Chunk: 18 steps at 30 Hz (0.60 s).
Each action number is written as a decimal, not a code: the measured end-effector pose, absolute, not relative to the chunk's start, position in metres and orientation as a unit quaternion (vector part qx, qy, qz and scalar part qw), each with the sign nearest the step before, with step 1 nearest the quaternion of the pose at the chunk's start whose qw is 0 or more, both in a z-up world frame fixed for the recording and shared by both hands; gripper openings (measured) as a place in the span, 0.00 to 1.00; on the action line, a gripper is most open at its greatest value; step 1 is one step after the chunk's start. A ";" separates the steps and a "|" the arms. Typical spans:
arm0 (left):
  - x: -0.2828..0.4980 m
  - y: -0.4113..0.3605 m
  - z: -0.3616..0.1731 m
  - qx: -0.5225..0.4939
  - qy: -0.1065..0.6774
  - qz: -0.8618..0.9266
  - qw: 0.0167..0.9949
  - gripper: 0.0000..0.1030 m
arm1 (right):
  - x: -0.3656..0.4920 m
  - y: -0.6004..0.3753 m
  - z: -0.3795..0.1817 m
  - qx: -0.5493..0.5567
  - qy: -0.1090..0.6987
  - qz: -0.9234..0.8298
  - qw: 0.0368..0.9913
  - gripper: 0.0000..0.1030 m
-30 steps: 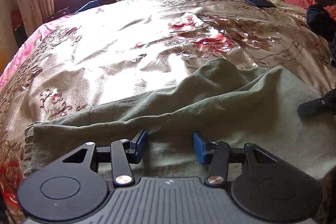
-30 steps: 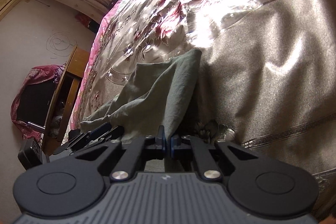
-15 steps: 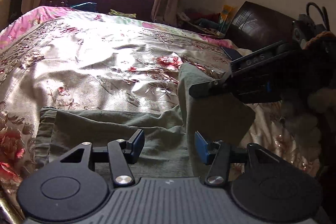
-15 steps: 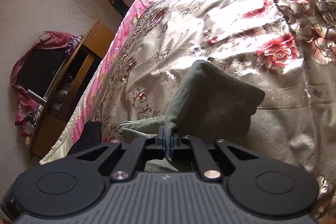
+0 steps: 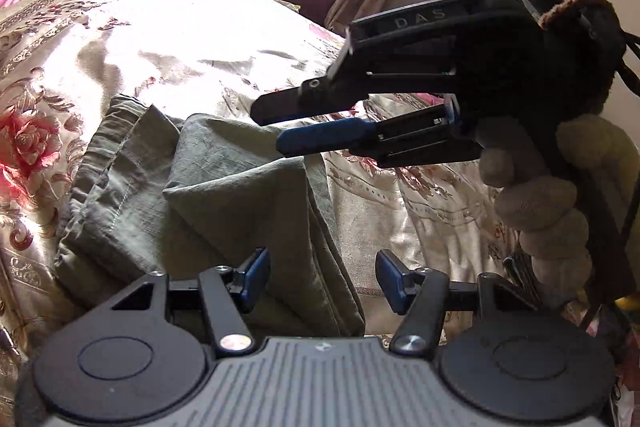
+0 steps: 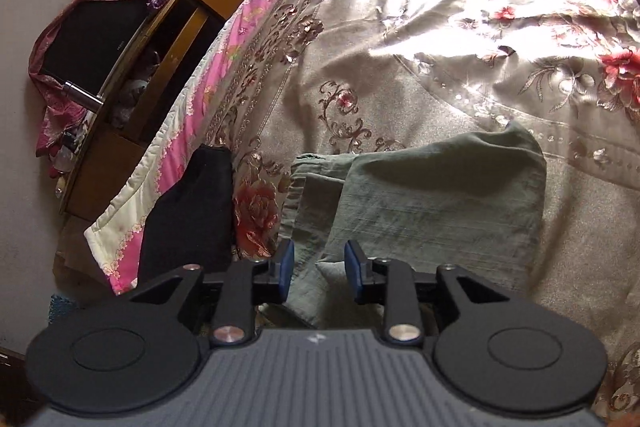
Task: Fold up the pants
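lying folded on the floral bedspread (image 6: 400, 75), the green pants (image 6: 420, 211) sit free of both tools: right gripper (image 6: 319, 269) jaws just opened, nothing between (hovering at the pants' 6 o'clock edge), left gripper (image 5: 322, 281) jaws spread wider, empty.

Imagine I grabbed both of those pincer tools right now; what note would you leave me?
Left gripper: open, empty, jaws just widened, above the pants.
Right gripper: open, jaws just released the cloth, nothing pinched.
Olive-green cotton pants: lying on the shiny floral bedspread near its edge, one end folded over the rest.
Done: that first fold.
Left: probably another fold, then flattening the bundle.
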<state>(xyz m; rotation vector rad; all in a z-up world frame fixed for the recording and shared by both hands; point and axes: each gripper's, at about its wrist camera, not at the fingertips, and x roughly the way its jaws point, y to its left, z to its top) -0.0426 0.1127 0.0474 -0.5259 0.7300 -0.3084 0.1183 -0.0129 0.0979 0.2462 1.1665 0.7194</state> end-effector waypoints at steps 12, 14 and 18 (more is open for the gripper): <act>-0.059 0.121 0.057 -0.237 0.352 -0.116 0.898 0.69 | 0.144 -0.044 0.028 0.187 0.545 0.356 0.736 0.29; -0.064 0.121 0.059 -0.228 0.351 -0.117 0.901 0.69 | 0.138 -0.052 0.029 0.218 0.561 0.389 0.697 0.29; -0.063 0.123 0.055 -0.228 0.359 -0.117 0.897 0.69 | 0.114 -0.067 0.055 0.234 0.549 0.463 0.656 0.29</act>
